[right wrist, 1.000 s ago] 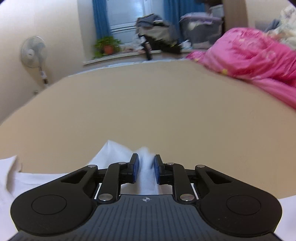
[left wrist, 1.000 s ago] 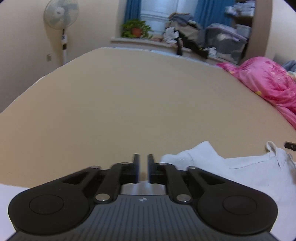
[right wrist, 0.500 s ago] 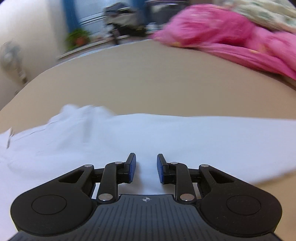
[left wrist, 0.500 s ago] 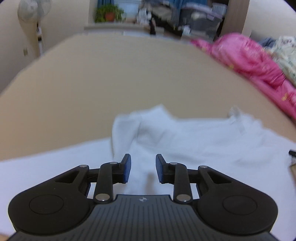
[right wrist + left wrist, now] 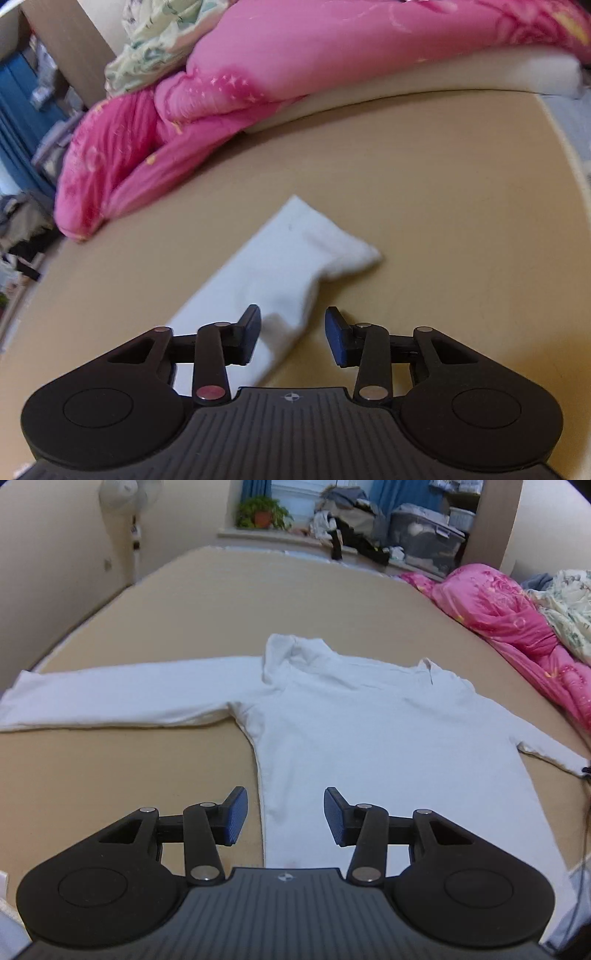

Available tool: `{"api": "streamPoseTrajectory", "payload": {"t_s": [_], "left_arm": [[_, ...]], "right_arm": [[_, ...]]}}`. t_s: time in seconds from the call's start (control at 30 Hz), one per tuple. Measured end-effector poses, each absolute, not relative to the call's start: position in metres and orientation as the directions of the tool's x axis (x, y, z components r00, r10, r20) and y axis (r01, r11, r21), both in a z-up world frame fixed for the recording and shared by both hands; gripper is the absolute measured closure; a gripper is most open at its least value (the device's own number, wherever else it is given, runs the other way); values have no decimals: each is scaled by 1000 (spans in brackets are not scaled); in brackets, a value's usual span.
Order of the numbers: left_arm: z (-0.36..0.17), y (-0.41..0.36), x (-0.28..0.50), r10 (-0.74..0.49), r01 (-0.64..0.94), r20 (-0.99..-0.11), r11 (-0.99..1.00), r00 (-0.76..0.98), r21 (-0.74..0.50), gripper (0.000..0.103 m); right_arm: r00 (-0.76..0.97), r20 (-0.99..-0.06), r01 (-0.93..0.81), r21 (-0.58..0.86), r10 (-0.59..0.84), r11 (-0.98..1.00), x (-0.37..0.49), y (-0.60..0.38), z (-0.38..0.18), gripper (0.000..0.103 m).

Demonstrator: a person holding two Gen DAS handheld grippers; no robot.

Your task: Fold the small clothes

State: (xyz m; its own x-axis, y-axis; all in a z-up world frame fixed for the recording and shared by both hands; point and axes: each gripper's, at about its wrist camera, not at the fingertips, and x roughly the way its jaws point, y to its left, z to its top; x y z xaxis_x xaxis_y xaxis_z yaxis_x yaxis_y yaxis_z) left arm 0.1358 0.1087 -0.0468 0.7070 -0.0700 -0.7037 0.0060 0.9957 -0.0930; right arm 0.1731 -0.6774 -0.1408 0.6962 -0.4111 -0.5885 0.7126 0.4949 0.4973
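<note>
A white long-sleeved shirt (image 5: pixel 369 731) lies spread flat on the tan bed surface (image 5: pixel 184 602), its left sleeve (image 5: pixel 110 698) stretched out to the left. My left gripper (image 5: pixel 282 818) is open and empty, hovering over the shirt's left side edge near the hem. In the right wrist view the shirt's right sleeve (image 5: pixel 280 266) lies on the bed with its cuff end bent to the right. My right gripper (image 5: pixel 293 338) is open and empty, just above the sleeve's near edge.
A pink quilt (image 5: pixel 221 103) is heaped along the right side of the bed, with a white pillow (image 5: pixel 480 77) under it. A windowsill with a plant (image 5: pixel 262 513), piled clothes and a storage box (image 5: pixel 424 539) lies beyond the bed. A fan (image 5: pixel 129 494) stands at left.
Both grippers opened, let go of the shirt and pulled back. The shirt now lies spread flat. The right gripper swung right toward the right sleeve.
</note>
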Motion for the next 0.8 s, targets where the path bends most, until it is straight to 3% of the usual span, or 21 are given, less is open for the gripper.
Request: {"api": "streamPoseTrajectory", "payload": {"t_s": [0.13, 0.23, 0.3, 0.37, 0.43, 0.5, 0.57, 0.7, 0.8], "left_arm": [[-57, 103, 128, -60, 9, -727, 997, 684, -73, 53], [-72, 109, 128, -84, -39, -785, 990, 613, -136, 54], [-78, 108, 126, -72, -62, -799, 989, 596, -135, 55], [-84, 103, 129, -80, -53, -814, 989, 576, -135, 55], [-93, 96, 132, -64, -45, -839, 994, 540, -105, 55], [-112, 88, 137, -32, -25, -893, 999, 448, -48, 54], [-116, 82, 133, 11, -14, -894, 1000, 448, 6, 51], [-98, 90, 119, -26, -39, -862, 998, 506, -53, 51], [-86, 100, 103, -38, -55, -847, 995, 531, -79, 51]], "right_arm": [[728, -494, 685, 545, -474, 484, 174, -694, -132, 100], [618, -580, 786, 441, -531, 434, 189, -701, -136, 90], [598, -616, 802, 449, -514, 394, 187, -699, -135, 90], [567, -620, 824, 421, -543, 380, 183, -683, -116, 77], [607, -586, 794, 426, -537, 433, 181, -655, -87, 75], [680, -552, 732, 466, -482, 498, 166, -621, -61, 74], [777, -499, 623, 517, -384, 587, 156, -583, -30, 72], [893, -425, 370, 509, -146, 778, 116, -501, 19, 56], [887, -461, 231, 475, 16, 849, 81, -452, 26, 51]]}}
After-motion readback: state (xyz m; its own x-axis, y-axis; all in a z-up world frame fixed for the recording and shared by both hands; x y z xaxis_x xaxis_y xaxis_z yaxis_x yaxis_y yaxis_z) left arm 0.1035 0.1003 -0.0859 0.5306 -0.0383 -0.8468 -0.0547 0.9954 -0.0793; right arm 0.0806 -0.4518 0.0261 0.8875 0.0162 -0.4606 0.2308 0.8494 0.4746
